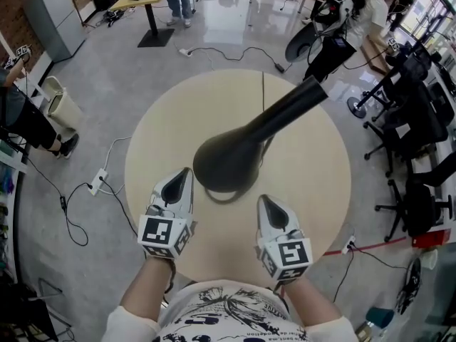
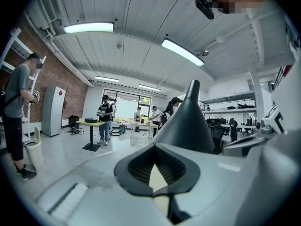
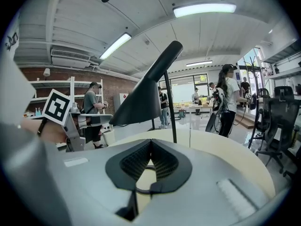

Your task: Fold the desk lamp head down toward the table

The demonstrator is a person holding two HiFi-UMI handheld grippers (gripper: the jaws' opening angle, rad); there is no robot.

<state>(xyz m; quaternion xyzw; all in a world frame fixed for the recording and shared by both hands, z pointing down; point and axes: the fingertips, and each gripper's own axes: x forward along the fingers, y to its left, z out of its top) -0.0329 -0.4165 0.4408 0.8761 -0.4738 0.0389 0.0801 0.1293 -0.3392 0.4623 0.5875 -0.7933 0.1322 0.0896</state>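
**Over the round worktop: lamp head up, between two idle claws**

Left side: left claw (image 1: 184, 177) has its jaws closed together with nothing between them. It points away from the person. Its tip sits just beside the near-left rim of the lamp head (image 1: 224, 164), apart from it. In the left gripper view the dark cone rises close ahead and to the right.

Centre: the lamp head hangs raised over the middle of the worktop (image 1: 157, 141). Its long axis runs from the wide mouth near the person up and away to the far right, along the tapering neck (image 1: 292, 105). The mouth faces down and toward the person.

Right side: right claw (image 1: 266, 204) is likewise closed and empty. The head lies ahead, left of it and higher.

Judgement: the left claw is slightly nearer. Either one must come over the shade to press it down.
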